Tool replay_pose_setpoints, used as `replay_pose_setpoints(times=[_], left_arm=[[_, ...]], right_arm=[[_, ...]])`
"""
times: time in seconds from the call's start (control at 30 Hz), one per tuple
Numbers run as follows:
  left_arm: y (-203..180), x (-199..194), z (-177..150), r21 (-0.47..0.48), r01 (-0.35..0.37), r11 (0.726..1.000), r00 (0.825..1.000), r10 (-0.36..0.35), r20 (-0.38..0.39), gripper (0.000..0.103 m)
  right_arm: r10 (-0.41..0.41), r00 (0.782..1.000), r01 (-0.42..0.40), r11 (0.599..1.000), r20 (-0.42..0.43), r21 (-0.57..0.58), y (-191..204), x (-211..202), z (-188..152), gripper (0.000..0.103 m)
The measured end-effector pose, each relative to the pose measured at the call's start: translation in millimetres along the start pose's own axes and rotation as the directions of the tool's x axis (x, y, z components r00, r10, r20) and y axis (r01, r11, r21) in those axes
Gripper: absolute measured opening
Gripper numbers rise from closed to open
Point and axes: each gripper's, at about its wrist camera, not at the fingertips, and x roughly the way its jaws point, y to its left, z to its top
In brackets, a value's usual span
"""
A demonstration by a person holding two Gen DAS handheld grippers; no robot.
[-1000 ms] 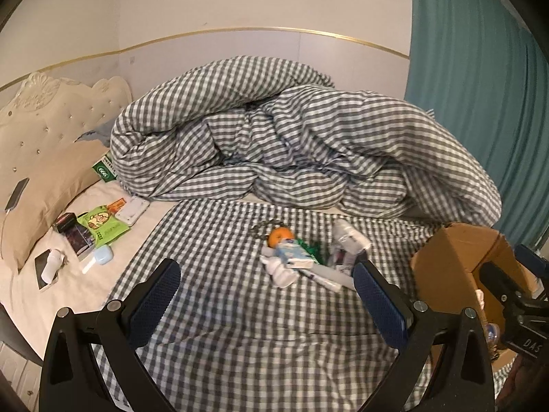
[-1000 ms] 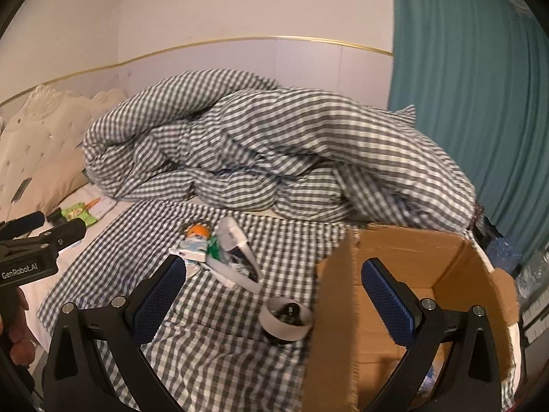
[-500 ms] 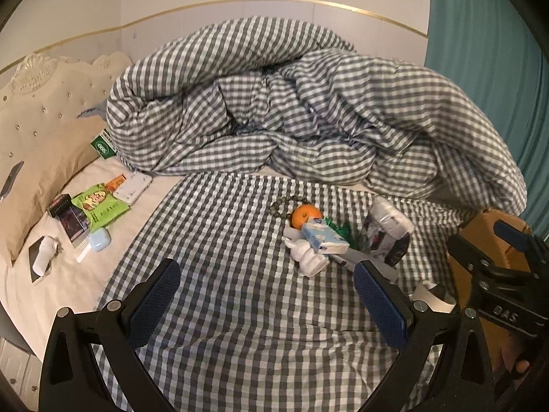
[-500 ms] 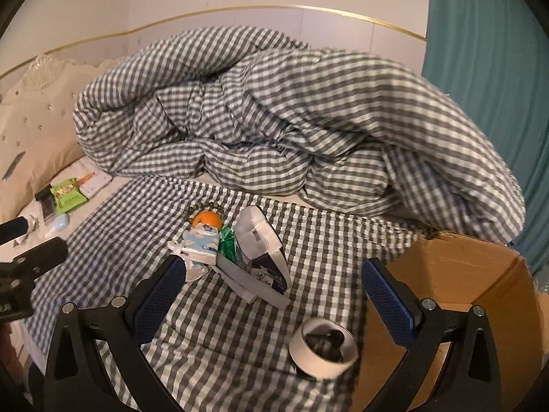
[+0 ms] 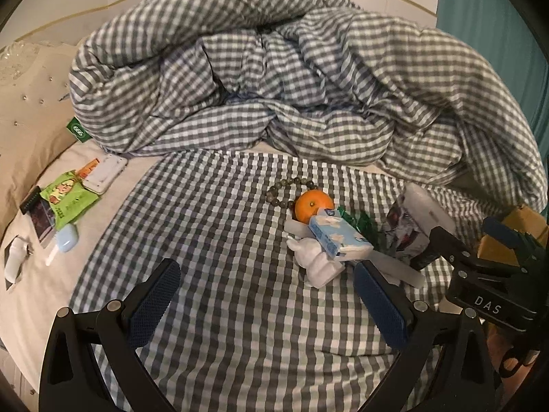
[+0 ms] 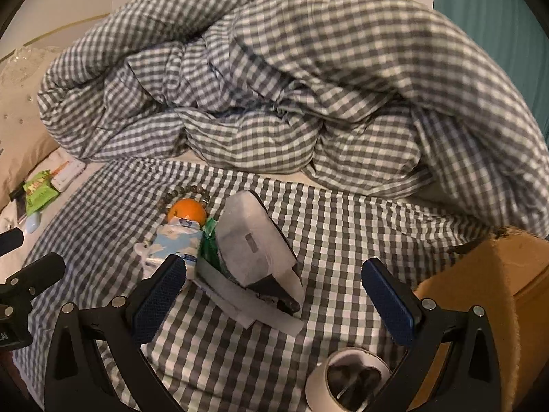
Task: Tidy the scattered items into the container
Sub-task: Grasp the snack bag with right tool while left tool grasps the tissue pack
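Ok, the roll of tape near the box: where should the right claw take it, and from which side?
Grip the tape roll across its outer wall, coming straight down from above. It lies flat on the checked sheet with its hole facing up, just below the open right claw, and the box stands close on its right. Probably one finger could also go into the hole, pinching the wall.

Tape roll (image 6: 350,377) left of cardboard box (image 6: 487,292)

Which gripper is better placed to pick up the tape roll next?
Right. The right gripper is open, with the tape roll lying just below it beside the cardboard box. The left gripper is also open but faces the orange.
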Motion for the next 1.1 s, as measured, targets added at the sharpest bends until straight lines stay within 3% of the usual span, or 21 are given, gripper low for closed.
replay_pose_setpoints(times=[0.3, 0.33, 0.4, 0.43, 0.57, 0.73, 1.1], left_arm=[[-11.5, 33.1, 5.6, 0.024, 0.008, 1.000, 1.000, -0.007, -0.030, 0.103], [-12.7, 35.7, 6.1, 0.027, 0.009, 1.000, 0.999, -0.009, -0.031, 0.103], [-16.7, 42.2, 7.7, 0.032, 0.011, 0.999, 0.999, -0.010, -0.037, 0.103], [-19.0, 45.5, 8.3, 0.035, 0.013, 0.999, 0.999, -0.012, -0.040, 0.103], [-28.8, 56.2, 8.9, 0.045, 0.023, 0.999, 0.998, -0.021, -0.052, 0.103], [-43.9, 67.1, 8.4, 0.074, 0.035, 0.997, 0.998, -0.030, -0.063, 0.103], [-78.4, 95.6, 12.1, 0.099, 0.060, 0.993, 0.996, -0.053, -0.076, 0.103]], right_arm=[[0.037, 0.999, -0.036, 0.999, -0.039, 0.035, -3.2, 39.8, -0.2, 0.102], [0.052, 0.998, -0.050, 0.998, -0.044, 0.042, -4.1, 42.5, -1.0, 0.098], [0.083, 0.994, -0.080, 0.995, -0.067, 0.053, -5.9, 48.2, -3.3, 0.067], [0.108, 0.991, -0.102, 0.992, -0.080, 0.069, -7.9, 51.3, -4.6, 0.041], [0.123, 0.988, -0.115, 0.990, -0.093, 0.087, -12.7, 54.4, -9.2, 0.027], [0.120, 0.992, -0.115, 0.987, -0.043, 0.108, -21.6, 39.0, -6.1, 0.020], [0.108, 0.992, -0.116, 0.986, 0.069, 0.124, -34.3, -3.7, 6.1, 0.019]])
